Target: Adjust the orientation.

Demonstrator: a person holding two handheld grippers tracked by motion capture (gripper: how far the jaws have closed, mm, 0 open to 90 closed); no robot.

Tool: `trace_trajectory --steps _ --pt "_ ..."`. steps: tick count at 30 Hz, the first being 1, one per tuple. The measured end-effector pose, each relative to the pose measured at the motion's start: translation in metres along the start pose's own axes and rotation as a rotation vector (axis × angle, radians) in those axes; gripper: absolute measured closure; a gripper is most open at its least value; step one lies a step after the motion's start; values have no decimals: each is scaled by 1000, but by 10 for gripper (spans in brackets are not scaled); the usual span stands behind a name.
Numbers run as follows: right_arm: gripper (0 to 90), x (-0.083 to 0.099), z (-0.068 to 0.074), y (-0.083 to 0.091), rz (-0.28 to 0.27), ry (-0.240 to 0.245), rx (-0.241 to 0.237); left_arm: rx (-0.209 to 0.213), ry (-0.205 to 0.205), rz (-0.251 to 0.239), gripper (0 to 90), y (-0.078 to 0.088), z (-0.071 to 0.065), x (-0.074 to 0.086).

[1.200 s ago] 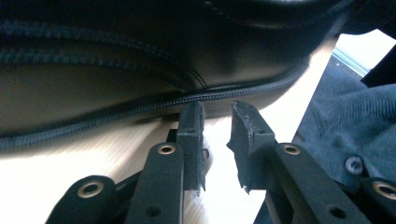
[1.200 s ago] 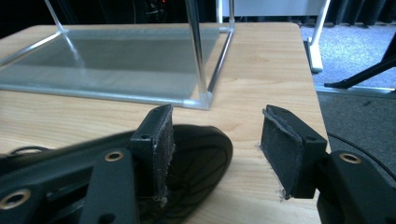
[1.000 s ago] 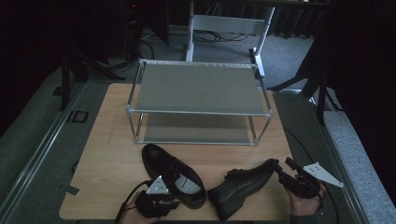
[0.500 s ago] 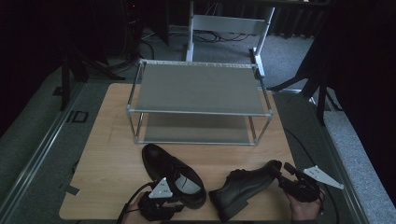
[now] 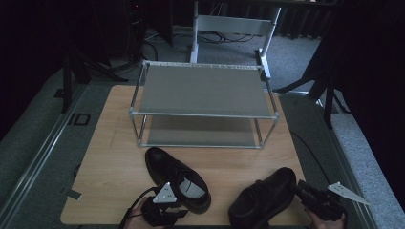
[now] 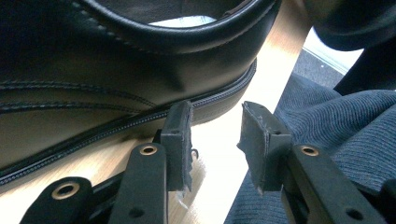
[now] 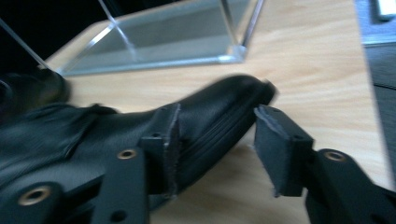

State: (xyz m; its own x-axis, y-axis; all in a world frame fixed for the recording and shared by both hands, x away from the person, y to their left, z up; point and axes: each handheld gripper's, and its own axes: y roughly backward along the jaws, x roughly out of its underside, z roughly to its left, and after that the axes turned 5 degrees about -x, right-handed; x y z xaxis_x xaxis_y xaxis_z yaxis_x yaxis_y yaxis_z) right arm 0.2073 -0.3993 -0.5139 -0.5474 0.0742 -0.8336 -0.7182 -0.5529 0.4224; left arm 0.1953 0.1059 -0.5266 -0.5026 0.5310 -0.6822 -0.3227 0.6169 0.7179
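Observation:
Two black leather shoes lie on the wooden table. The left shoe lies with its opening up, and its heel side looms just beyond my left gripper. That gripper is open at the near edge, with one pad close to the sole. The right shoe points its toe into the gap of my open right gripper, which stands at the shoe's right end. I cannot tell whether either pad touches the leather.
A metal rack with two grey shelves stands at the back of the table; its lower shelf lies beyond the right shoe. The near table edge and a person's dark trousers are just right of the left gripper. Grey carpet surrounds the table.
The right shoe and my right gripper have shifted a little right and toward the near edge. My left gripper has slid slightly nearer the edge.

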Motion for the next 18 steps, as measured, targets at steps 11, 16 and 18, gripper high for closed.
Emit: trace_trajectory --steps 11,16,18 --pt "659 3 -14 -31 146 -8 -22 9 0 17 639 -8 -1 -2" --pt "631 1 -17 -28 105 -42 21 1 -6 9 635 -6 -2 -2" --pt "614 2 -22 -24 94 -66 96 -6 1 1 634 -2 0 -1"
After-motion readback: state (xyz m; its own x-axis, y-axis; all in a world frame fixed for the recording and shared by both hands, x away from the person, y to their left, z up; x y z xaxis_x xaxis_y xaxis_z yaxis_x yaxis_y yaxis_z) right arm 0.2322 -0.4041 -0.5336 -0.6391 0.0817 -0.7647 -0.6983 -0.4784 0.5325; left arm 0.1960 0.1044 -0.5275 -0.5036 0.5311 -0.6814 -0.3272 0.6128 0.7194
